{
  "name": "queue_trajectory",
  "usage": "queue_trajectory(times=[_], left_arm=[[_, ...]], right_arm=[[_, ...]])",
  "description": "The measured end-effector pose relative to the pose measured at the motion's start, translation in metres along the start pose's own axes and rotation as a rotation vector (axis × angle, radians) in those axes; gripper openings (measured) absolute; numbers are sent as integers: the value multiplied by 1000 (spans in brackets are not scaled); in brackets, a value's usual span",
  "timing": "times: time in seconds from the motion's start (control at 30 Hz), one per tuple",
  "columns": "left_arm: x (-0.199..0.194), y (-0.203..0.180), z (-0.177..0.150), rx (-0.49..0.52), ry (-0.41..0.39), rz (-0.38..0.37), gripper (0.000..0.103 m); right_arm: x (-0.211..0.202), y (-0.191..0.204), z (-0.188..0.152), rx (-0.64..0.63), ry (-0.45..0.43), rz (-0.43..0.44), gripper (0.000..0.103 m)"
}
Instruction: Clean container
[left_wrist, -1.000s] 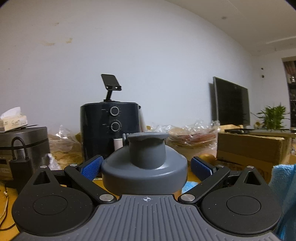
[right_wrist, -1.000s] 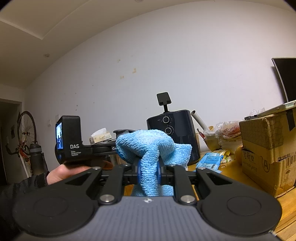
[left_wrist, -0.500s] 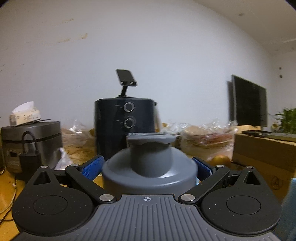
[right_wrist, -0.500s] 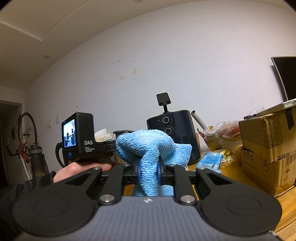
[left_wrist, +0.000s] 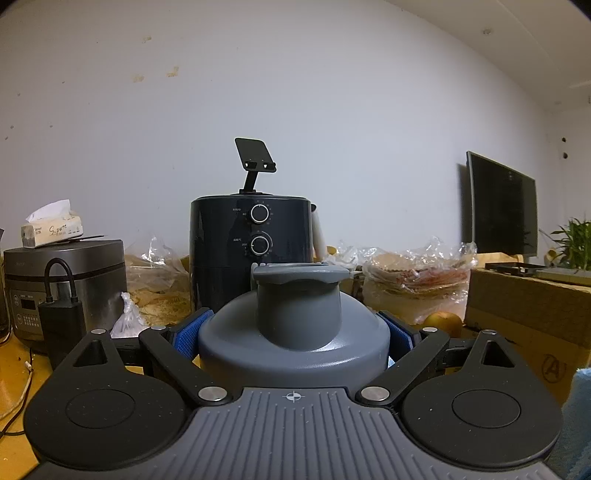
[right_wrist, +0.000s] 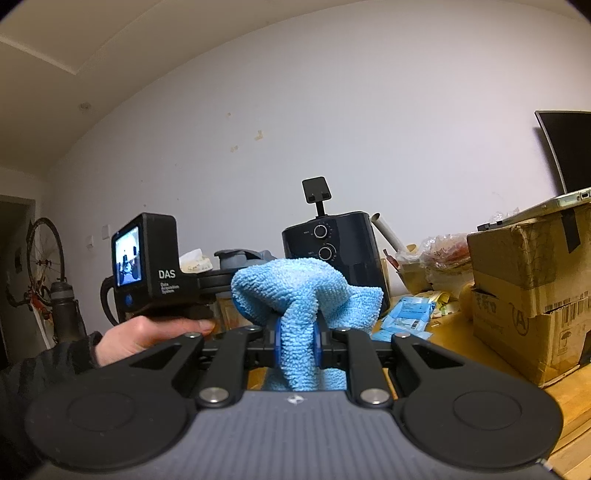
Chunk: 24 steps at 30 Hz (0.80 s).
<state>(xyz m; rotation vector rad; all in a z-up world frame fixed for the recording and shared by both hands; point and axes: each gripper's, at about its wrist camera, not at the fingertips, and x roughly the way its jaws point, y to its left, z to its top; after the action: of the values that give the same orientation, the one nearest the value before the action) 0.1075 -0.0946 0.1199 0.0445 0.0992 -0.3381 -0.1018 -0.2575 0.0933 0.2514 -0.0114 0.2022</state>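
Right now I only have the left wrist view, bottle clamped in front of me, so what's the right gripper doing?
Observer: The right gripper is shut on a blue cloth.
Operator: Is the cloth touching the bottle?
Observer: No. The bottle sits to the cloth's left, with a gap between them.
Operator: Anything on the table I can't see?
Observer: Blue packets lie right of the cloth, before the box.
Operator: Who's holding my gripper?
Observer: A hand in a dark sleeve grips it under its camera block.
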Motion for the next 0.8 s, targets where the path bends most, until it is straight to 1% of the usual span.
queue_trajectory(times=[0.3, 0.47, 0.8], left_arm=[[-5, 4, 4, -16, -13, 29, 94], [-11, 10, 9, -12, -34, 74, 94], [-28, 32, 15, -9, -46, 151, 94]], right_arm=[[5, 6, -1, -23, 11, -5, 13], [9, 10, -1, -35, 17, -5, 13], [16, 19, -2, -65, 31, -8, 13]])
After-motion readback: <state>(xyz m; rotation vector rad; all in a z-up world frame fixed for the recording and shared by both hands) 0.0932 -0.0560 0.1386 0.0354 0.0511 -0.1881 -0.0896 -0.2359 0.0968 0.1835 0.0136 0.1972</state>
